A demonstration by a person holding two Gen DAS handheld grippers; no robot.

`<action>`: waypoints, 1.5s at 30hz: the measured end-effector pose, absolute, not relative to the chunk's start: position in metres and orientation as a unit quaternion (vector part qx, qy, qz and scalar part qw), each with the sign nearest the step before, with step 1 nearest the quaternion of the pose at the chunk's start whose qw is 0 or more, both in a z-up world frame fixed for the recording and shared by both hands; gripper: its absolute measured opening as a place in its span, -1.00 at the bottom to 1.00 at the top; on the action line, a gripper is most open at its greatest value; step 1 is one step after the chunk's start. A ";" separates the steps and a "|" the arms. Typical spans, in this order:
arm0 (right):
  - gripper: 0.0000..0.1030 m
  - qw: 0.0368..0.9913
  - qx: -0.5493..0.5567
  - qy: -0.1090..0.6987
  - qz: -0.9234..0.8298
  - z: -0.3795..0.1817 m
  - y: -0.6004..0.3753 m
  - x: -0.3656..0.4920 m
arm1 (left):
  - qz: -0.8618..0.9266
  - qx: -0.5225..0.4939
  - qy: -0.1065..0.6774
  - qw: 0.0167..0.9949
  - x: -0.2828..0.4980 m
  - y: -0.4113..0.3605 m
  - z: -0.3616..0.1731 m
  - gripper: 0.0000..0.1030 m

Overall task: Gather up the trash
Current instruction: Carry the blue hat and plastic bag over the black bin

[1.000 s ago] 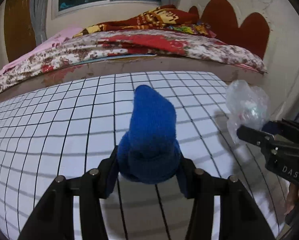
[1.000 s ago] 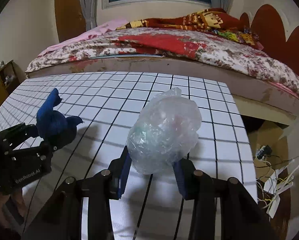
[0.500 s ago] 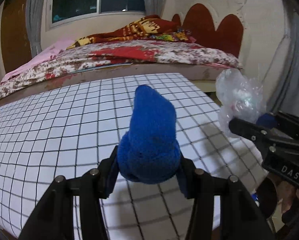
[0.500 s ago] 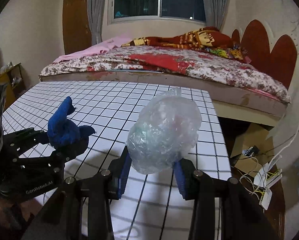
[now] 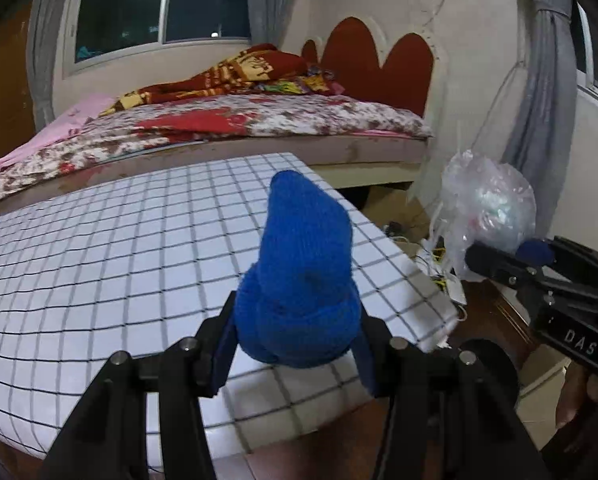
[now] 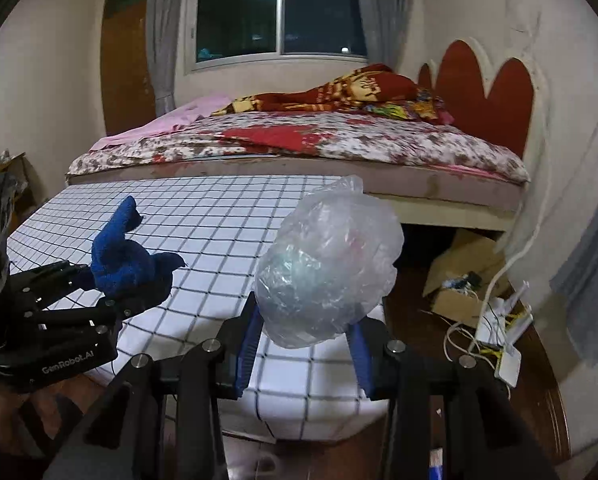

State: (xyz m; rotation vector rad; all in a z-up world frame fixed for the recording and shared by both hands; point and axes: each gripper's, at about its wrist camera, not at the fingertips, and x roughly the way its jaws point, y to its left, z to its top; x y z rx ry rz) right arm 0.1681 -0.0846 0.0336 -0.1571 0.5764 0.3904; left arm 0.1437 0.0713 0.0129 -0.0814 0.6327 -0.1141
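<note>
Left gripper (image 5: 295, 348) fingers clench a fuzzy blue cloth (image 5: 299, 280); right gripper (image 6: 305, 344) fingers clench a crumpled clear plastic bag (image 6: 331, 260).

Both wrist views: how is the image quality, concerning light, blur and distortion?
Left wrist view: fisheye bends the grid cloth; blue sock in the left claw is sharp; the window is dark, with a lamp reflection. Right wrist view: same bending; plastic bag in the right claw shows soft glare; corners are black.
</note>
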 end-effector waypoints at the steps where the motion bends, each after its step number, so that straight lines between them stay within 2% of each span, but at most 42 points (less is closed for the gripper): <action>1: -0.18 0.938 -0.075 0.282 0.188 0.033 -0.089 0.166 | -0.061 -0.039 0.312 0.947 0.144 0.065 0.012 0.01; 45: -0.17 0.954 -0.015 0.297 0.044 -0.003 -0.279 0.106 | -0.207 0.047 0.327 0.921 0.130 -0.109 -0.006 0.01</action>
